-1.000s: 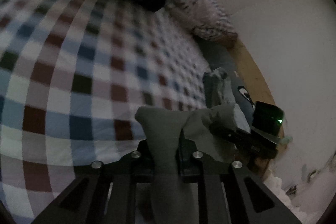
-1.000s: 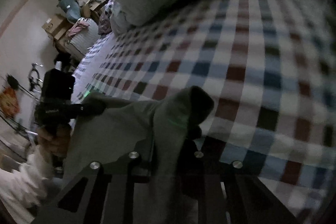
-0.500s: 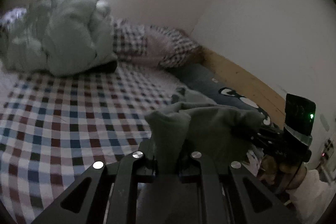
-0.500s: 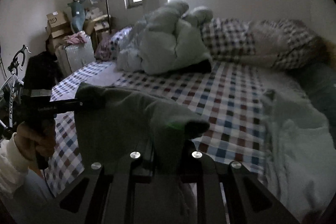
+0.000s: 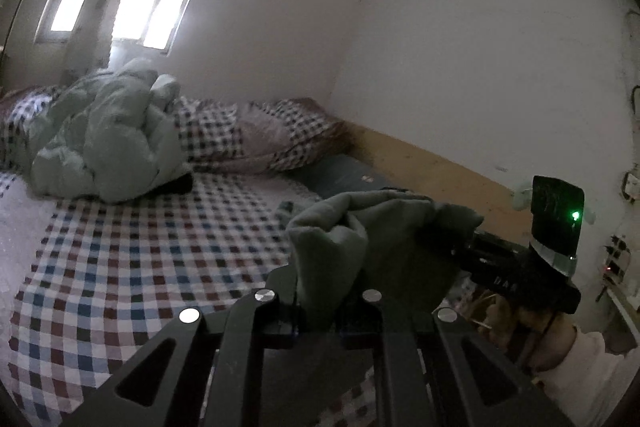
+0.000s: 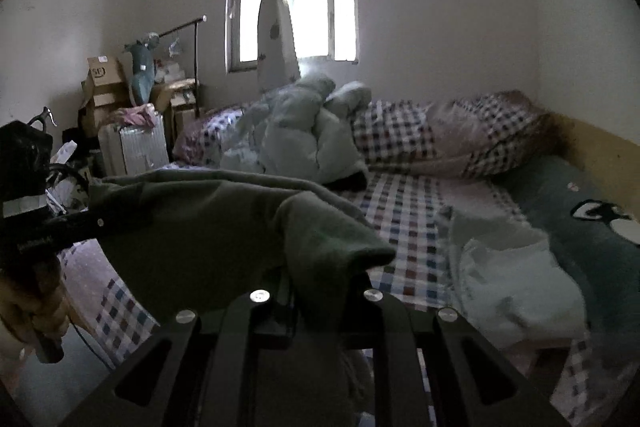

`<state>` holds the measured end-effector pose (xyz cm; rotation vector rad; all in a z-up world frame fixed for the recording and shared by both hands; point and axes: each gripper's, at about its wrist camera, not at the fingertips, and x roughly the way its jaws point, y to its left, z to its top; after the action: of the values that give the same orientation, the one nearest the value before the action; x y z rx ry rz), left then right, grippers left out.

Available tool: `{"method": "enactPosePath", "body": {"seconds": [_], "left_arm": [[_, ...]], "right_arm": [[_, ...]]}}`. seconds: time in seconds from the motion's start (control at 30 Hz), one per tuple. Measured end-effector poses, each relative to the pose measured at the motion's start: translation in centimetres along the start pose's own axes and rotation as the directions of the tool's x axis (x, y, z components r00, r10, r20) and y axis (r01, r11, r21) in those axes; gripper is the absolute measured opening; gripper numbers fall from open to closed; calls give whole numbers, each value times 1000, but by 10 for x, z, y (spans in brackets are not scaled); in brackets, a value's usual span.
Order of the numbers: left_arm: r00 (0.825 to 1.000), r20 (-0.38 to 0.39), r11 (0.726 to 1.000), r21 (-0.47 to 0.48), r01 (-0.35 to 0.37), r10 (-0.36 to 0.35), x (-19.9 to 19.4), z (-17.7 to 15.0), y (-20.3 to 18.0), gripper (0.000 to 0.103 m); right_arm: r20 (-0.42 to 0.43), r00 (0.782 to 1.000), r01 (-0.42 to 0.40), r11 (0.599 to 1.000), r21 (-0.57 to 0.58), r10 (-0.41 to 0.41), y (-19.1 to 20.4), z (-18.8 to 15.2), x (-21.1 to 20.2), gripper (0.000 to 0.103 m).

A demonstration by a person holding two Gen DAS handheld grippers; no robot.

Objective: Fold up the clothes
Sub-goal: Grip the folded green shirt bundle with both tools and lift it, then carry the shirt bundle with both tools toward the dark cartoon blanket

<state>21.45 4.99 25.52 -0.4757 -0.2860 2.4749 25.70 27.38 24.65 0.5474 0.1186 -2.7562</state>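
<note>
A grey-green garment hangs stretched in the air between my two grippers, above the checked bedsheet. My left gripper is shut on one bunched corner of it. My right gripper is shut on the other corner. In the left wrist view the right gripper shows at the right, its fingertips buried in the cloth. In the right wrist view the left gripper shows at the left, gripping the garment's far edge.
A pale green duvet and checked pillows lie at the bed's head under a window. White clothes and a dark blue penguin-print cloth lie at the bed's right. Boxes and a suitcase stand left.
Both grippers have lifted and tilted up from close over the sheet, raising the garment. The views now show the room and window rather than the bedsheet.
</note>
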Motion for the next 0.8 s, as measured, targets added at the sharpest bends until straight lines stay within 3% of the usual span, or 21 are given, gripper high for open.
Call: {"method": "enactPosePath", "body": {"seconds": [0.17,0.37,0.6,0.8], "left_arm": [[998,22,998,35,61,-62,-4,25,-46,11],[986,9,981,94,167,-169,19,60,-104,11],[938,-58,931,118,346,-341,76,118,-164,11],[898,-97,890,122,439,-430,134,179,-199,11]], "right_arm": [[76,996,41,999,-13,-40,-5,15,-60,13],[155,981,117,993,-7,-115,-37,41,-125,13],[197,955,228,974,3,-224,-99,74,-179,13],[226,927,305,952,9,-299,-159,116,-205,13]]}}
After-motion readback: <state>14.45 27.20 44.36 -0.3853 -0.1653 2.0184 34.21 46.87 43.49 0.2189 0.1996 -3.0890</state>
